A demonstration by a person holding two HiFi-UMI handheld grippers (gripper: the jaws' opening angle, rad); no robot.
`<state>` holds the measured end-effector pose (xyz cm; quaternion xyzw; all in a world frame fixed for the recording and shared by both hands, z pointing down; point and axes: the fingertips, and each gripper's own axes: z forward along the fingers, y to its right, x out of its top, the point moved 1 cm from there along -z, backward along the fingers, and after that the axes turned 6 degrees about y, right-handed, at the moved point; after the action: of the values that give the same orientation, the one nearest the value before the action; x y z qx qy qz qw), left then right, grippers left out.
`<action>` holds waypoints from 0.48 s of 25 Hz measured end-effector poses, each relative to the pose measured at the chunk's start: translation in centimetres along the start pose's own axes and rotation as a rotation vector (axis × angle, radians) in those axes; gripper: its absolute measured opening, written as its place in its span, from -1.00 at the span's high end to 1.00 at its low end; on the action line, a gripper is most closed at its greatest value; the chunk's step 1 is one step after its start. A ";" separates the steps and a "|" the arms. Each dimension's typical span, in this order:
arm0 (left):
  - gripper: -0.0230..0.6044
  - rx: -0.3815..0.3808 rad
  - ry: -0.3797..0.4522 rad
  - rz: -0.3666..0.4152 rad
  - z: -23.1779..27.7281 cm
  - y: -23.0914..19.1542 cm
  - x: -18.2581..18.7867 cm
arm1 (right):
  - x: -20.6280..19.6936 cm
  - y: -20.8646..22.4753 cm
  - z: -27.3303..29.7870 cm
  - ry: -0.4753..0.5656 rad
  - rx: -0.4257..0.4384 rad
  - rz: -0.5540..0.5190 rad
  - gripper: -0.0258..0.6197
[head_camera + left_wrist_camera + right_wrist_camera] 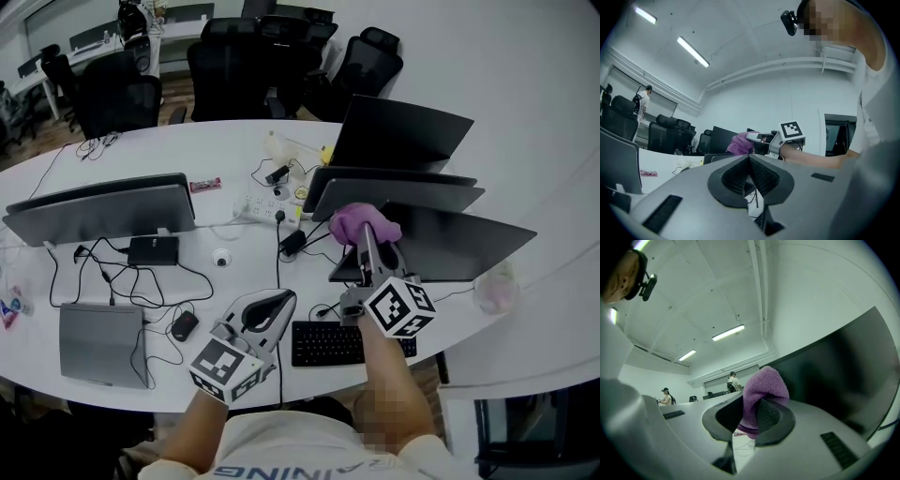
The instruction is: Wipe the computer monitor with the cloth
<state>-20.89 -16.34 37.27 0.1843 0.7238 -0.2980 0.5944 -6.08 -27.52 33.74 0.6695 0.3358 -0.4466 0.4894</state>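
White curved counter carries several screens and cables. From the head view, the right gripper holds the purple cloth at the upper corner of the computer monitor, just beyond its fingers. The left gripper hangs low, with the keyboard beside its fingers.

Left gripper view: the fingers are pressed together with nothing between them.

Right gripper view: the fingers clamp the cloth, and the dark screen is close at their right. I cannot confirm contact.

The wiping seems about to begin; the next move needs a press and a sweep across. I make out no container with contents.
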 end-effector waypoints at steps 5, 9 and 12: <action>0.90 0.006 0.029 0.005 -0.4 -0.4 0.7 | 1.2 -0.5 0.1 0.036 0.016 0.035 0.75; 0.90 0.008 0.041 0.016 -0.5 -0.6 1.2 | 2.6 -0.8 0.4 0.069 0.019 0.054 0.75; 0.90 0.024 0.053 0.032 -0.9 -0.9 1.5 | 3.5 -1.2 0.4 0.090 0.025 0.050 0.75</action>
<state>-22.44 -16.58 36.07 0.2108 0.7326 -0.2921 0.5775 -5.91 -27.55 30.01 0.7032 0.3351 -0.4079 0.4762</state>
